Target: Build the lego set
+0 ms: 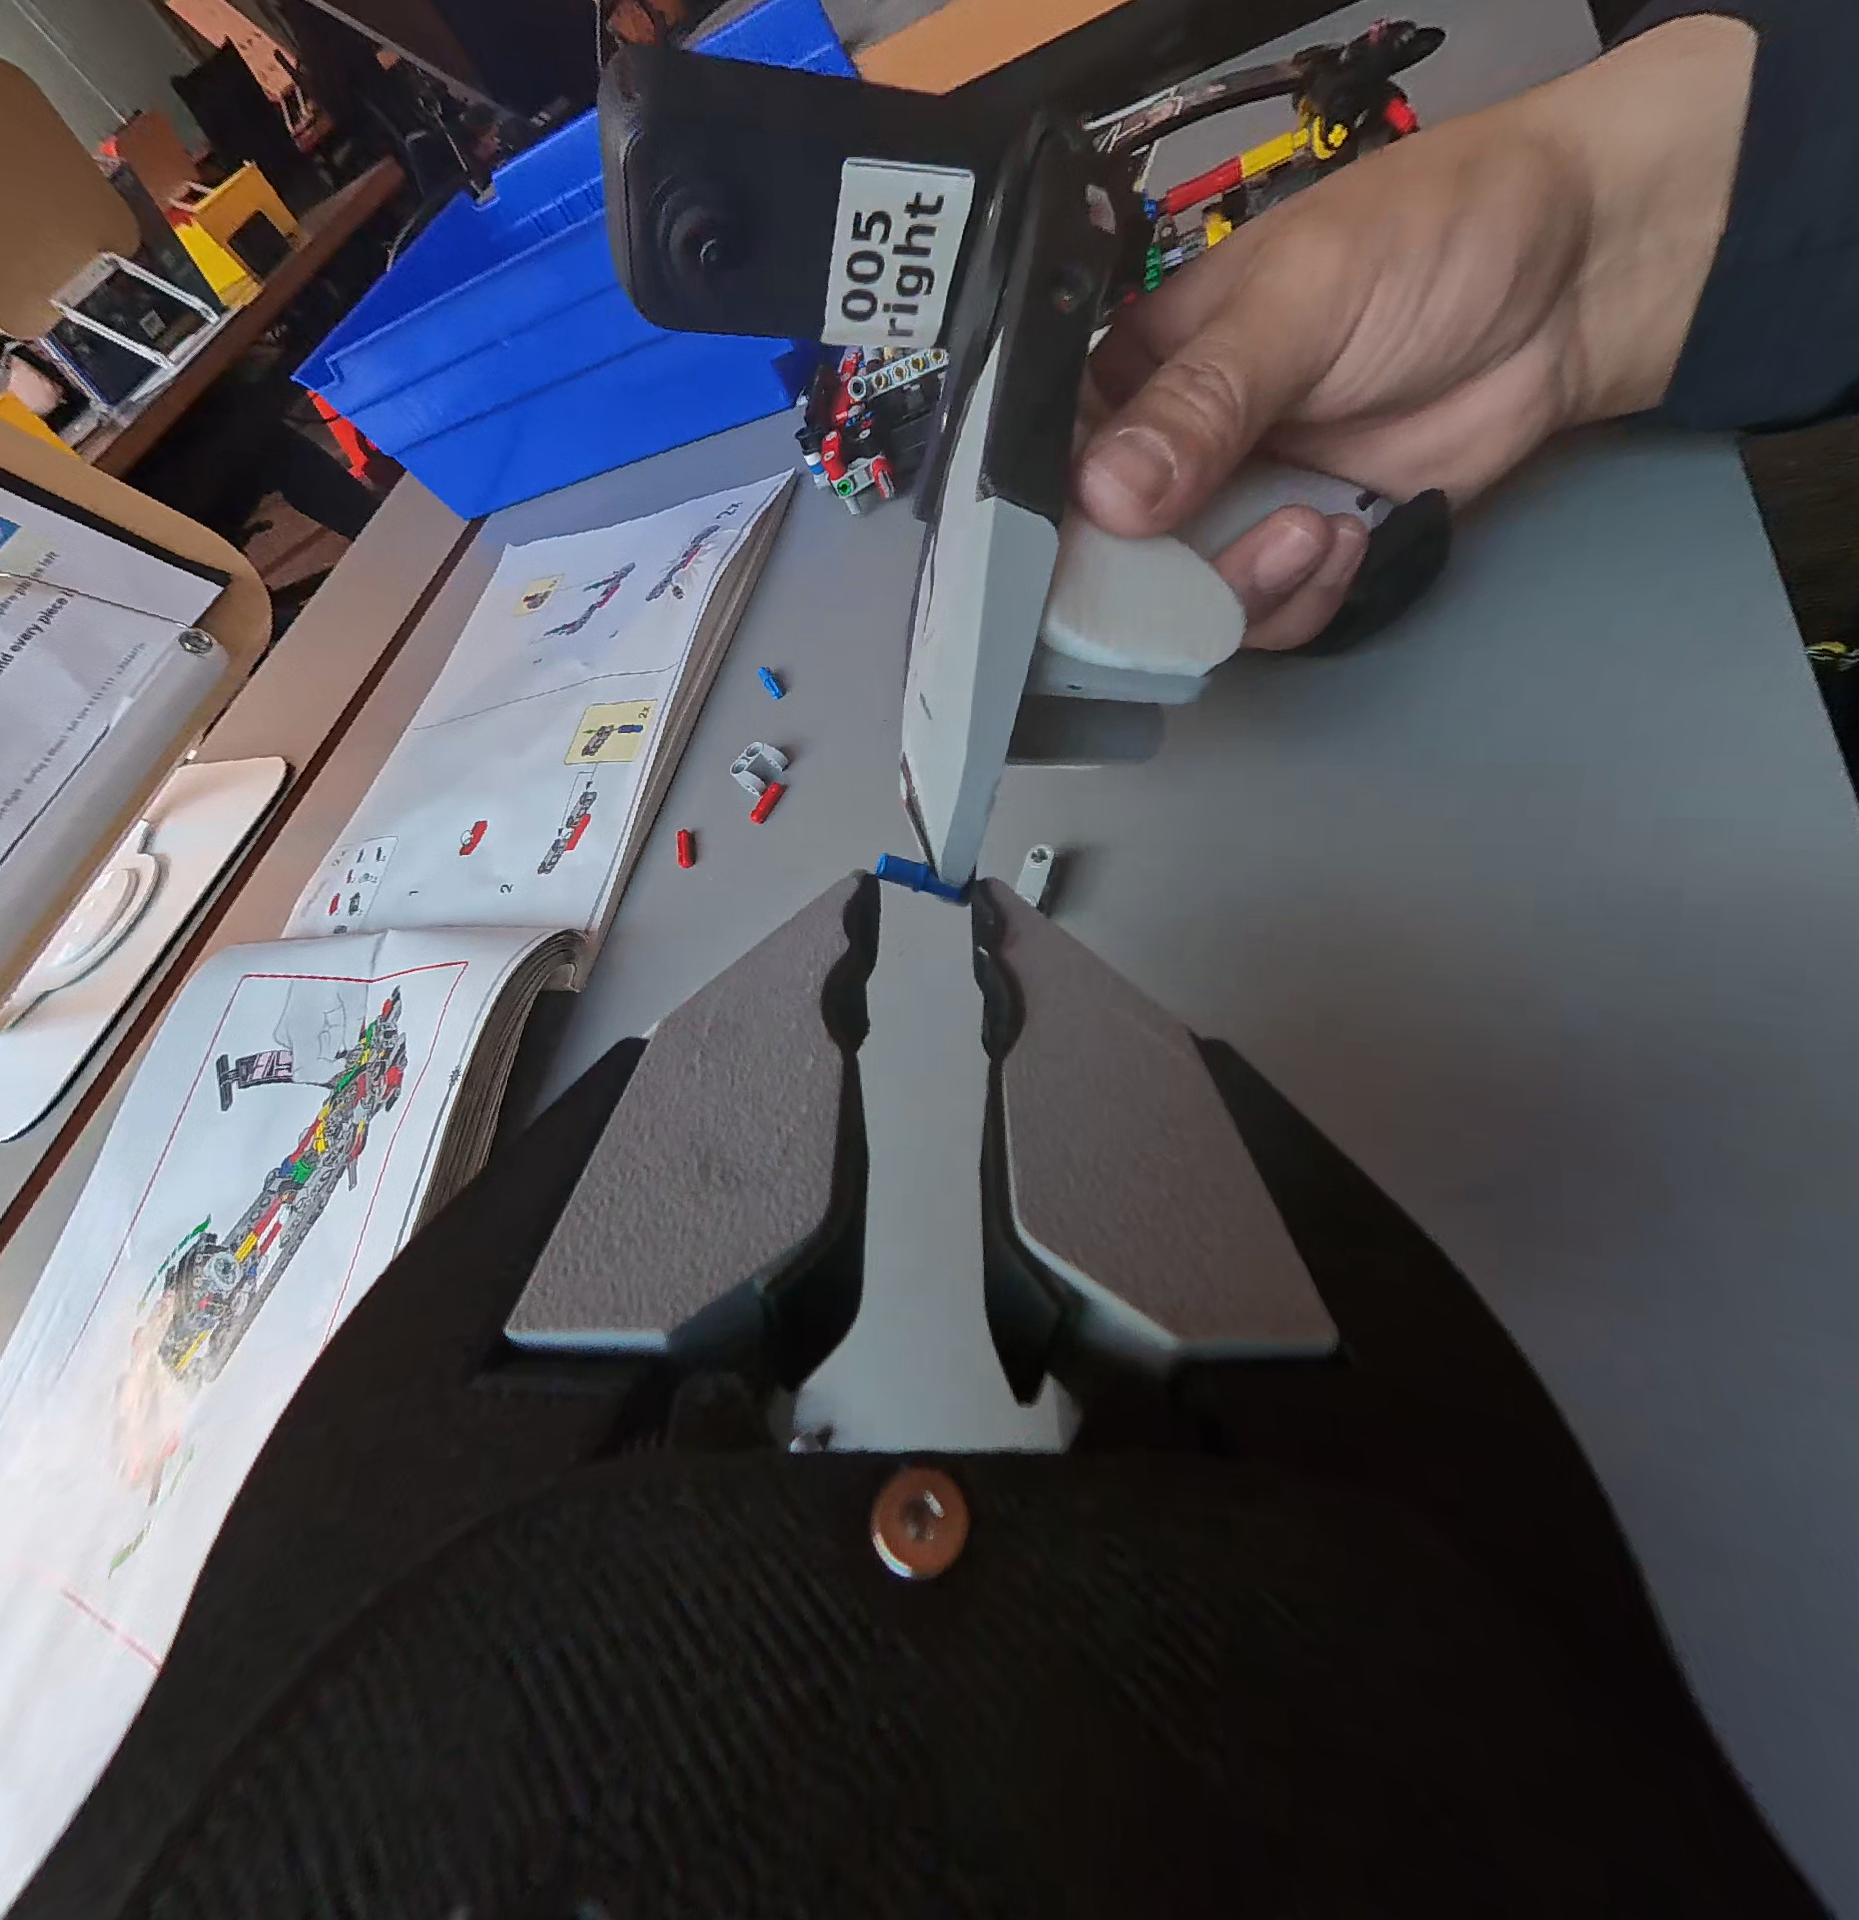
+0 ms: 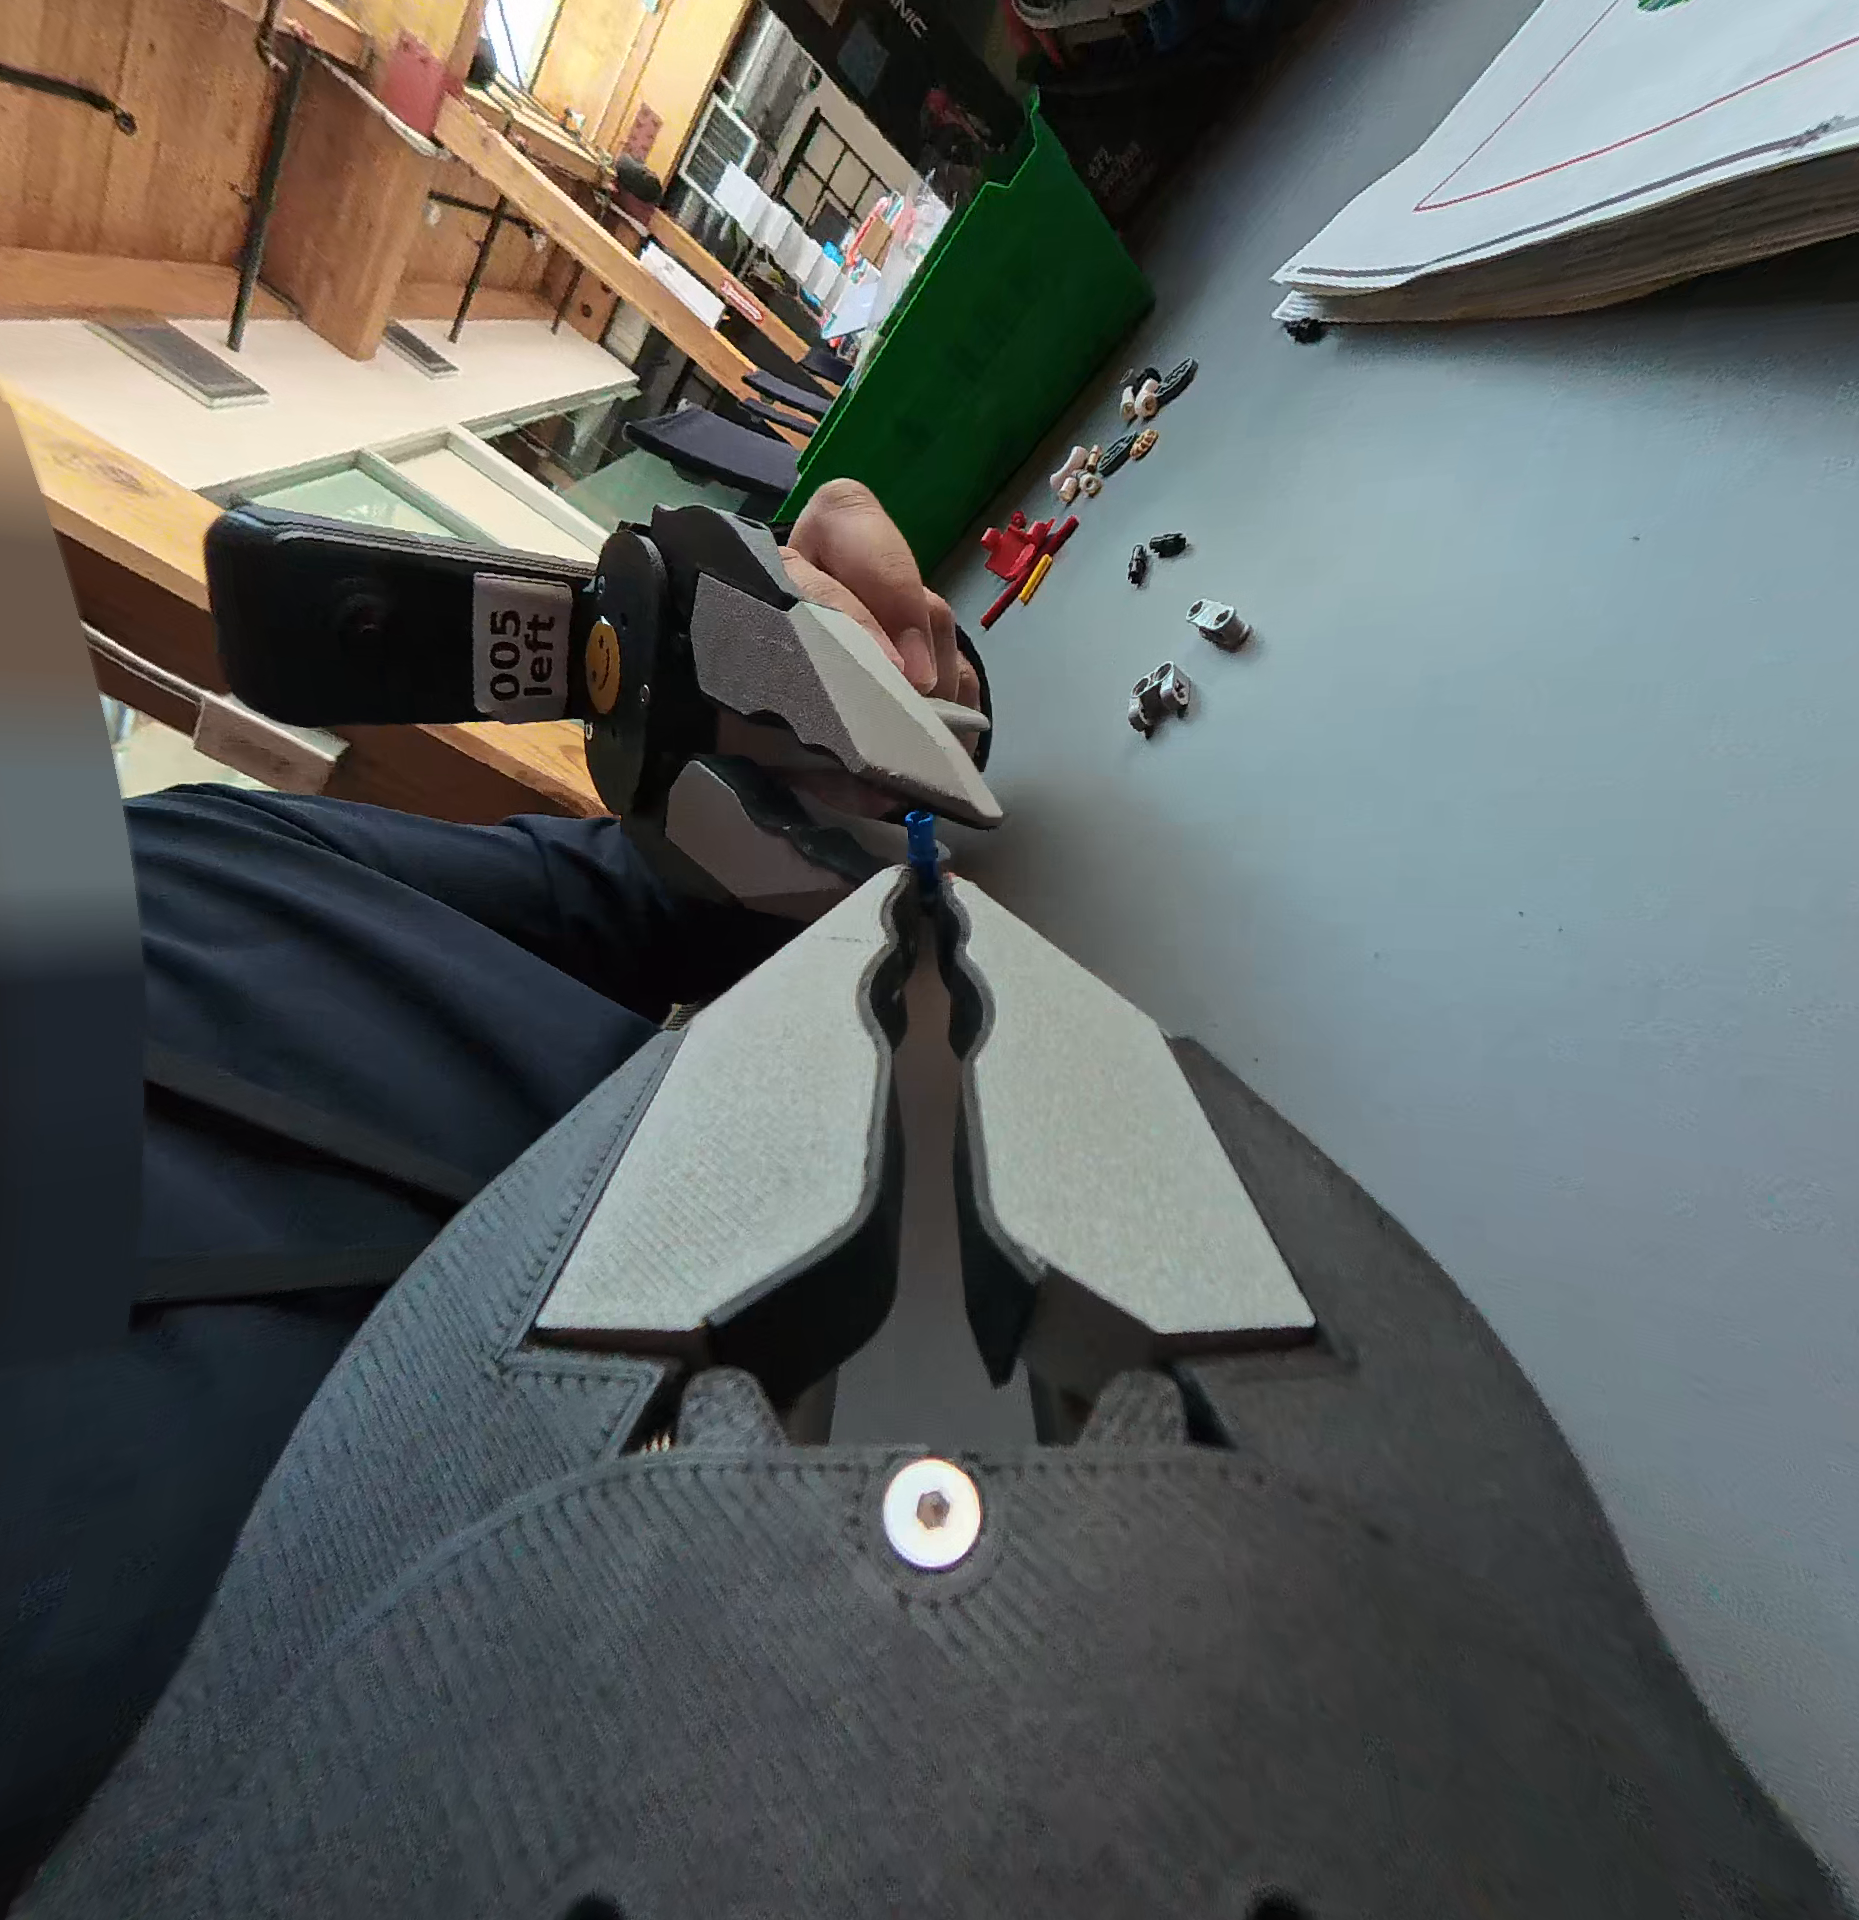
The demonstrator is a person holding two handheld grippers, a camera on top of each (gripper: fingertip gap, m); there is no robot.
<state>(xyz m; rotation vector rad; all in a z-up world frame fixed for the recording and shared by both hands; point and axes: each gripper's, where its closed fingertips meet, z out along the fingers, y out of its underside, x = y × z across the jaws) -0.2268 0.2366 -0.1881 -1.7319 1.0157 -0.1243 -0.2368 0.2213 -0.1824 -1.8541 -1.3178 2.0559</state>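
Above grey table (image 1: 1424, 935), right claw (image 2: 923, 883) pinches blue pin (image 2: 920, 847) between left claw's (image 1: 920, 883) tips.

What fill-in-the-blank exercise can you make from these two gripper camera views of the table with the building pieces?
1. The right gripper has its fingers shut on a small pin whose colour is ____.
2. In the left wrist view, the two loose pins on the table nearest the open instruction booklet are ____.
3. In the right wrist view, the colour of the bin at the table's far edge is ____.

Missing words: blue; red; green.
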